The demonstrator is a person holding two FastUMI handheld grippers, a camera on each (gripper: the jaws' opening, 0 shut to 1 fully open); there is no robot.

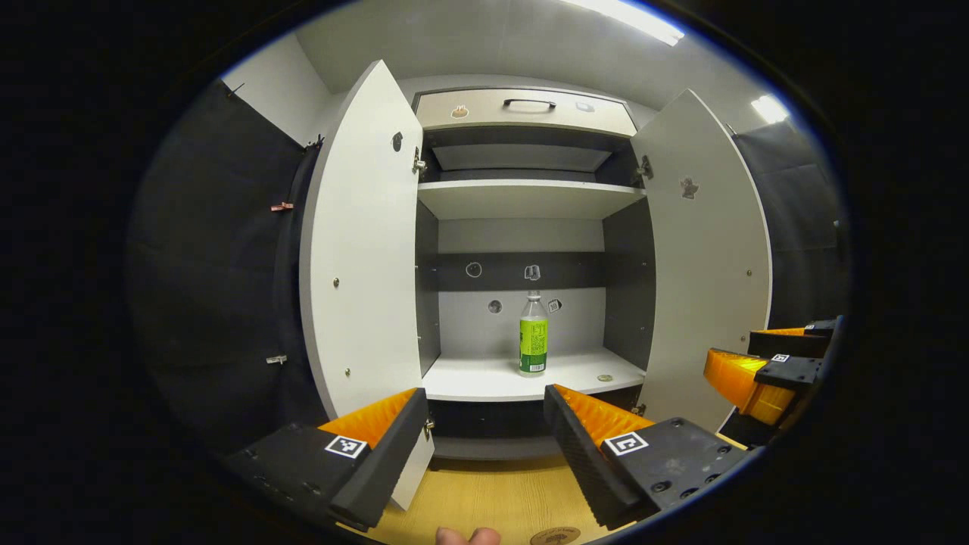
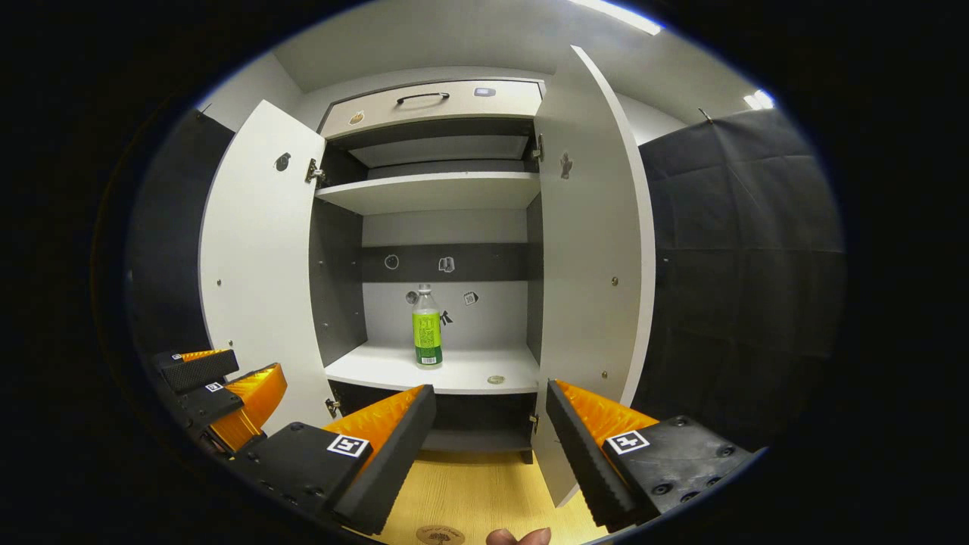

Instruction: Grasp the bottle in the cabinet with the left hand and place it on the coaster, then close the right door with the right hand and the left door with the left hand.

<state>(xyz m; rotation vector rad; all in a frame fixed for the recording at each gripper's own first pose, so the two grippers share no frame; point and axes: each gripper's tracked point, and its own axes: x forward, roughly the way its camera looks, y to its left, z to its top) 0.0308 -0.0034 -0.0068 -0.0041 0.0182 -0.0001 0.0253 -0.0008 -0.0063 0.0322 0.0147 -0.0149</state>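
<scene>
A dark-curtained booth is seen around a pale cabinet (image 1: 522, 227) that stands on a wooden counter (image 1: 492, 496), with both of its doors swung wide. On the lower shelf (image 1: 492, 376) a clear plastic bottle (image 1: 533, 337) with a green label is seen upright, a small round object (too small to identify) lying on the shelf beside it. The left tongs (image 1: 484, 424) are held released, the fingers spread wide and empty, and the bottle is found ahead of them and higher, slightly toward their right finger, well apart and deep in the cabinet. The right tongs (image 2: 488, 424) are likewise held released and empty; from them the bottle (image 2: 427, 327) is seen ahead and toward their left finger. The left door (image 1: 363, 242) stands just beyond the left finger of the left tongs, and the right door (image 2: 594, 257) just beyond the right finger of the right tongs. The coaster (image 1: 555, 536), a round disc on the counter, lies below and just short of the left tongs.

The bottle is judged light, its thin wall likely to yield when squeezed and its label smooth (so possibly slippery). A hold across the labelled body, below the shoulder and with moderate pressure, is judged best; being tall and narrow, it could be tipped by a glancing touch.
</scene>
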